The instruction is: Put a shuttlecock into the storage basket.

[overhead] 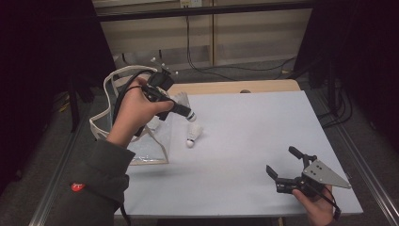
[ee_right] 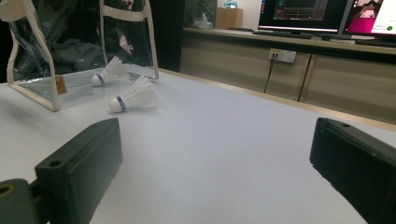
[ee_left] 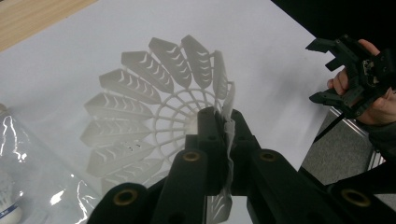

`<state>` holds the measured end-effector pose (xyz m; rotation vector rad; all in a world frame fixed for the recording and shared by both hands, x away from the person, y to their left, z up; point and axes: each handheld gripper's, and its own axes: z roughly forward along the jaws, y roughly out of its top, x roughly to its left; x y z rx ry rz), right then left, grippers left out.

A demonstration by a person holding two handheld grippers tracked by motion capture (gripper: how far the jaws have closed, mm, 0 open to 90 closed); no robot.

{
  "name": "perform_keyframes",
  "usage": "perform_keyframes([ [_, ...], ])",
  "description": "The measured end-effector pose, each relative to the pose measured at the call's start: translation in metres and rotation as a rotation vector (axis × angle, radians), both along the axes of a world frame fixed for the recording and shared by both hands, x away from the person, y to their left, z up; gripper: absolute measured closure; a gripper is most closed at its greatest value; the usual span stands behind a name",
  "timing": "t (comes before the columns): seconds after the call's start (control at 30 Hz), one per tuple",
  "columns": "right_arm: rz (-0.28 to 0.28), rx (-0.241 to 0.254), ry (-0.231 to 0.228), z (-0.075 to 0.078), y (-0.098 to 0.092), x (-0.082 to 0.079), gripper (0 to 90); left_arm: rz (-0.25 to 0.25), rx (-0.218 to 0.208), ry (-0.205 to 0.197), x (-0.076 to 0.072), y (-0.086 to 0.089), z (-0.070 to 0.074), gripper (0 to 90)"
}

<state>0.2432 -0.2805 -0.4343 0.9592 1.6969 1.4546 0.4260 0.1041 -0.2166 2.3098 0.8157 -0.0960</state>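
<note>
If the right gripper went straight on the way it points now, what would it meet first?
Probably nothing close: the open right gripper looks along bare white table. The loose shuttlecock and the clear bag lie left of that line, though depth is hard to judge.

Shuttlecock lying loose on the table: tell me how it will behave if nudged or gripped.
The shuttlecock on the table rests on its side, so a nudge would probably swing it round its cork. Its thin slotted skirt looks light and likely flexes, as the held shuttlecock suggests in the left gripper.
</note>
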Motion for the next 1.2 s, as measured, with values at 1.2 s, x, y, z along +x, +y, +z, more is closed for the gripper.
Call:
perform_keyframes([
  [1.2,-0.003,0.004,0.003,0.000,0.000,0.000,2.5,0.061,0.008,-0.020,0.013,0.015,0.013,87.7],
])
